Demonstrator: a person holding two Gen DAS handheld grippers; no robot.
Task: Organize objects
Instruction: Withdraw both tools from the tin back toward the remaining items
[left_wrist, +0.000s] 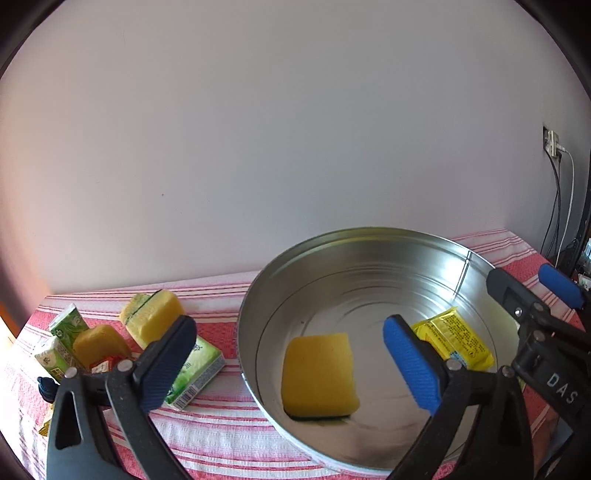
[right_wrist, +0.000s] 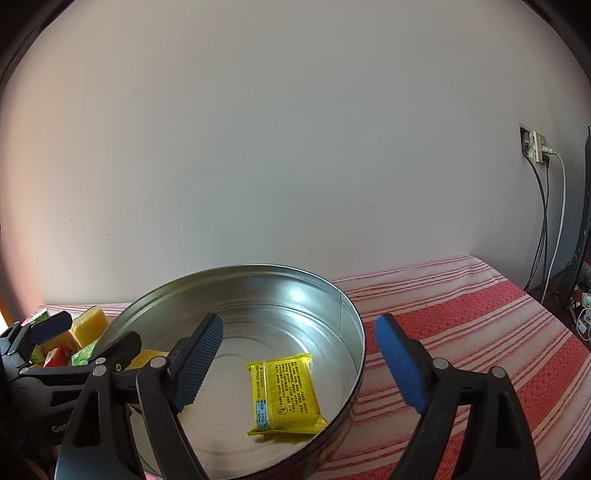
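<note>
Each hand-held gripper (left_wrist: 291, 365) has black plastic arms, silver rivets and ribbed blue pads (left_wrist: 410, 365).

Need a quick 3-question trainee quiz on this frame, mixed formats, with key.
1. True or false: the sponge in the tin lies apart from the yellow packet.
2. Which is inside the tin? A) green tissue pack B) yellow packet C) red sachet
3. Fill in: both grippers' jaws are ___ and hold nothing (left gripper, right gripper).

Key: 1 true; 2 B; 3 open.
</note>
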